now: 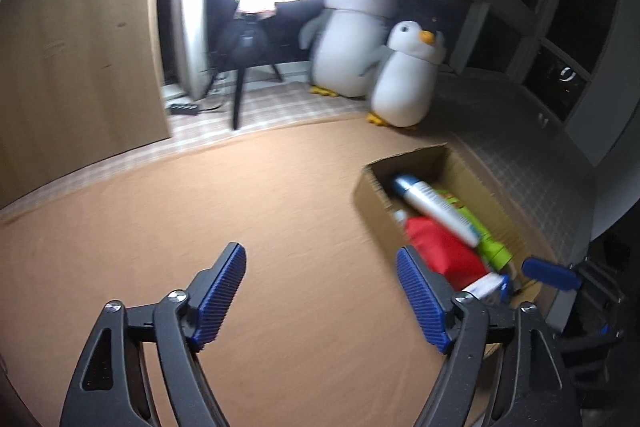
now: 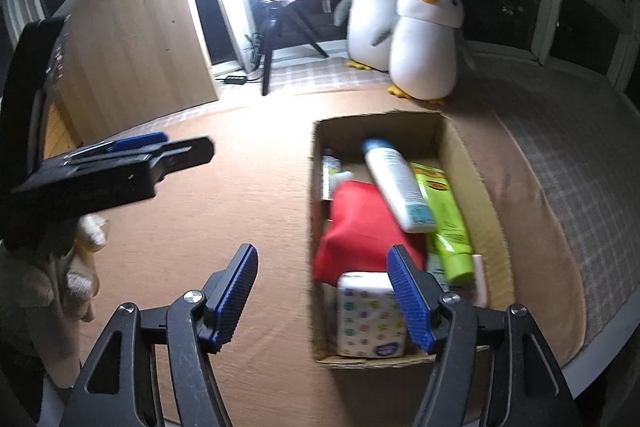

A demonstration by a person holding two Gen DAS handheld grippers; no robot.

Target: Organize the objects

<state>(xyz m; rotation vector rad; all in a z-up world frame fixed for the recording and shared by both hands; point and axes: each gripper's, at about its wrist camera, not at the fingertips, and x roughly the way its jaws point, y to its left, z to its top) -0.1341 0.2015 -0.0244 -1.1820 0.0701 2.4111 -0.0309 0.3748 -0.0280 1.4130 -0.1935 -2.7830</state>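
A cardboard box stands on the orange cloth. It holds a red pouch, a white bottle with a blue cap, a green tube and a patterned tissue pack. The box also shows in the left wrist view with the red pouch and white bottle. My left gripper is open and empty over the cloth, left of the box. My right gripper is open and empty above the box's near left corner.
Two plush penguins sit behind the box. A bright ring light on a tripod stands at the back. A wooden panel is on the left. A checked cover lies to the right.
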